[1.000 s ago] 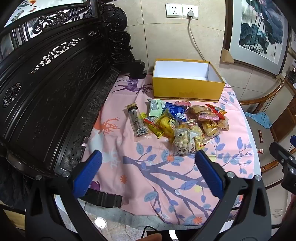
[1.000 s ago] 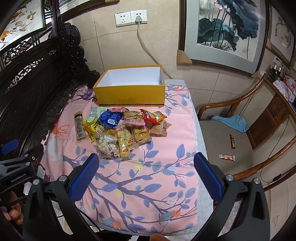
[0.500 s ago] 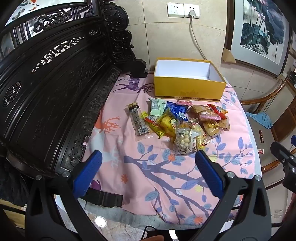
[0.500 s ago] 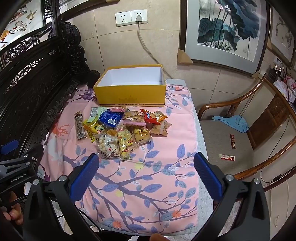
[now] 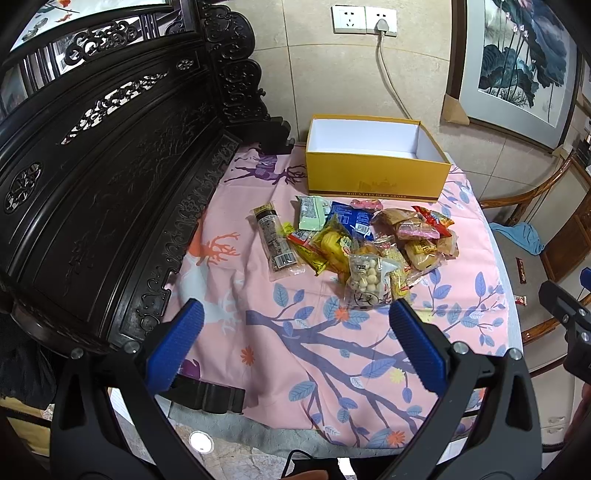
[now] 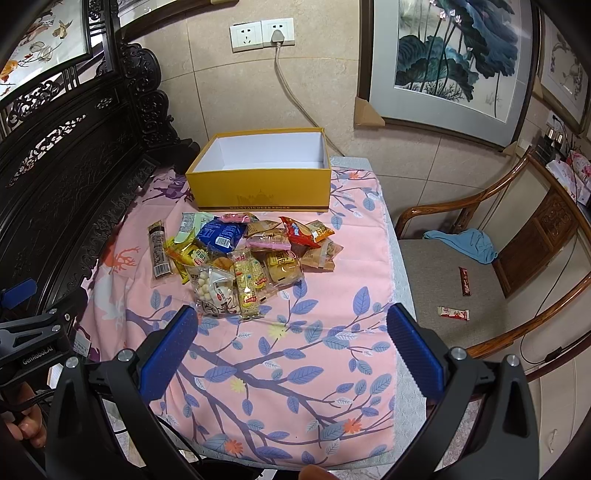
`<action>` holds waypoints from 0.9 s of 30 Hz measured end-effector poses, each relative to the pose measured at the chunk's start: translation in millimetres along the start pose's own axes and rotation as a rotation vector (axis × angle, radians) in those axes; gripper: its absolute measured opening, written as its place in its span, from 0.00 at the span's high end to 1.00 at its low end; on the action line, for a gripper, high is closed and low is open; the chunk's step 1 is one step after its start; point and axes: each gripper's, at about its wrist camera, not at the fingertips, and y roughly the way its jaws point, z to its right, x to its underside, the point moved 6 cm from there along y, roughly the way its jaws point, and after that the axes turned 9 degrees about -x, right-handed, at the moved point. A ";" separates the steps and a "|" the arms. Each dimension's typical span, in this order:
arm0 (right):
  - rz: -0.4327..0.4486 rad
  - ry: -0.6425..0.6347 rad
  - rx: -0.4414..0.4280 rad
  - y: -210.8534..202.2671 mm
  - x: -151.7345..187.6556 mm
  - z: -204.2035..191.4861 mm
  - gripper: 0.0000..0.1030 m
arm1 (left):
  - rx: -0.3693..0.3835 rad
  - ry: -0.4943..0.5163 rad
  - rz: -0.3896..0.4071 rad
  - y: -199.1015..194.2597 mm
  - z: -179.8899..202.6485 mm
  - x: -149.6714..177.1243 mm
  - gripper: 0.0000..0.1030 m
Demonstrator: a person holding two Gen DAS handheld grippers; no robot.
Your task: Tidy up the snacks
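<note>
A pile of wrapped snacks lies mid-table on a pink floral cloth. Behind it stands an open, empty yellow box. A long dark snack stick lies at the pile's left. A clear bag of white balls is nearest me. My left gripper is open and empty, above the cloth short of the pile. My right gripper is open and empty, likewise short of the pile.
A carved dark wooden bench back borders the table's left. A wooden chair on the right holds a blue cloth and two small snack bars. A cable hangs from a wall socket behind the box.
The left gripper has drifted slightly, so the box and snacks sit a little lower in its view. The right gripper has barely moved. Both stay open.
</note>
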 end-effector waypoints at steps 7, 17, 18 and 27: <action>0.001 0.000 0.000 0.1 -0.5 0.6 0.01 | 0.000 -0.002 0.000 0.1 -0.1 -0.2 0.02; -0.002 0.000 0.000 0.7 -0.6 0.7 0.01 | -0.001 -0.002 -0.001 0.4 0.6 1.6 0.02; -0.002 0.000 0.000 0.8 -0.6 0.6 0.01 | 0.000 -0.002 -0.001 0.4 0.6 1.6 0.02; -0.001 -0.001 0.000 1.3 -0.6 0.0 0.01 | 0.000 -0.002 0.000 0.8 0.9 1.5 0.02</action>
